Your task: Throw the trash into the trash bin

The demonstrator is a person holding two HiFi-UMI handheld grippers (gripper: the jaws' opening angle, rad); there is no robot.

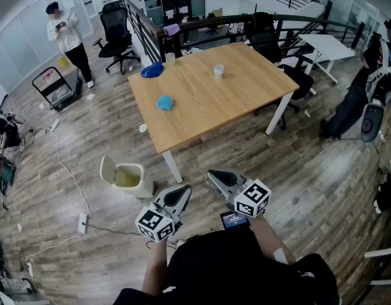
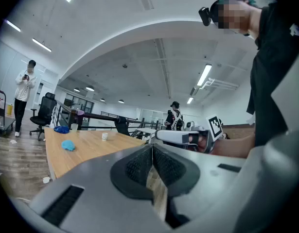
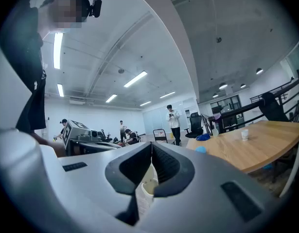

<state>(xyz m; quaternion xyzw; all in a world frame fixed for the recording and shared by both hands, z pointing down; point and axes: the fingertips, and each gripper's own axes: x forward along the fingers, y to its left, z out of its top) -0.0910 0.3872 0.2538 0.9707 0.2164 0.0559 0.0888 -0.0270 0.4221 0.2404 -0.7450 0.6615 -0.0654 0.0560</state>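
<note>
Both grippers point level, short of the counter (image 1: 246,100). Left gripper (image 1: 181,194): fingers closed together, empty. Right gripper (image 1: 214,176): fingers likewise shut on nothing. The trash, a blue wad (image 1: 164,102), lies on the counter's near-left part, ahead of me and slightly left, well apart from both; I judge my left the handier. It is a crumpled lump with no clear long axis. A cup (image 1: 219,71) stands upright farther back. The bin (image 1: 143,178) sits open on the floor, near my left gripper.
</note>
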